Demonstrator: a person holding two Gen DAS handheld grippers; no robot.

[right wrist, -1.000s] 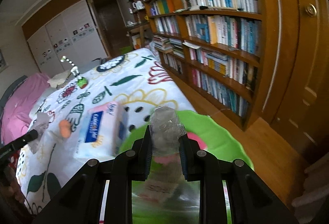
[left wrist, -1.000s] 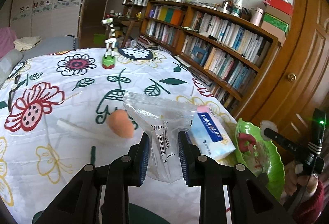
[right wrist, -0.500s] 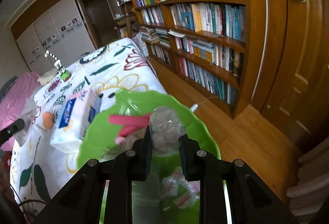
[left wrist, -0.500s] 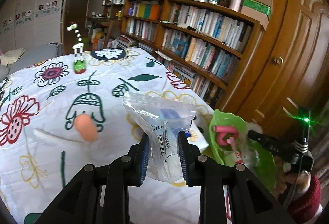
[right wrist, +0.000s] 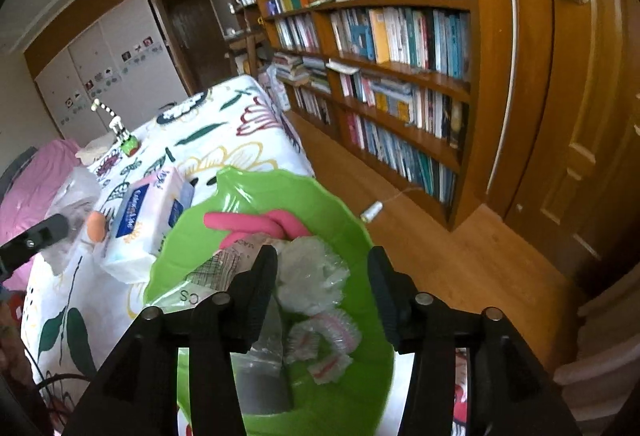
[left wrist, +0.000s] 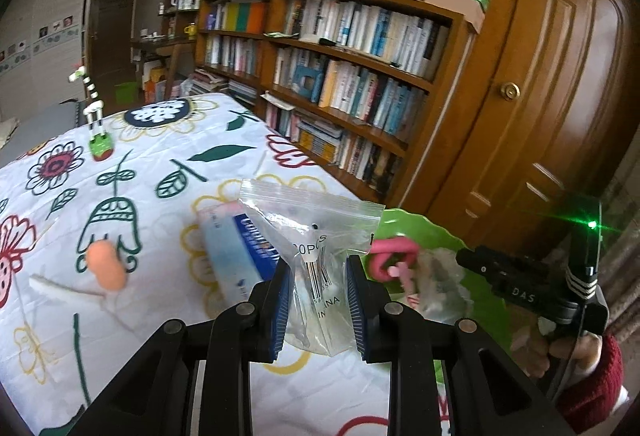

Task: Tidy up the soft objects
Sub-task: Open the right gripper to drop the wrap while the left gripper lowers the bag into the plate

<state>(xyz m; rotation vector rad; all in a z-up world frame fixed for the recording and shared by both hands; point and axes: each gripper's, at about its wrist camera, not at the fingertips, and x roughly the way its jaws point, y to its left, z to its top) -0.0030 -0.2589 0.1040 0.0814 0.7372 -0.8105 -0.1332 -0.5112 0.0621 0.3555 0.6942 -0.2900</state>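
My left gripper (left wrist: 318,300) is shut on a clear zip bag (left wrist: 316,232) and holds it above the floral table, left of the green bowl (left wrist: 440,236). My right gripper (right wrist: 322,292) is open over the green bowl (right wrist: 352,220). In the bowl lie a crumpled clear plastic item (right wrist: 312,276), a pink soft piece (right wrist: 256,222) and a printed plastic bag (right wrist: 224,268). An orange soft egg shape (left wrist: 106,270) and a tissue pack (left wrist: 240,256) lie on the table. The right gripper's body (left wrist: 532,288) shows at the right of the left wrist view.
A zebra-striped toy (left wrist: 96,116) stands at the far side of the table. A white strip (left wrist: 60,288) lies by the orange shape. A bookshelf (left wrist: 352,84) and a wooden door (left wrist: 560,96) stand to the right of the table. The bowl sits at the table's edge.
My right gripper has opened and let the crumpled plastic item drop into the green bowl. My left gripper has carried the zip bag rightward toward the bowl.
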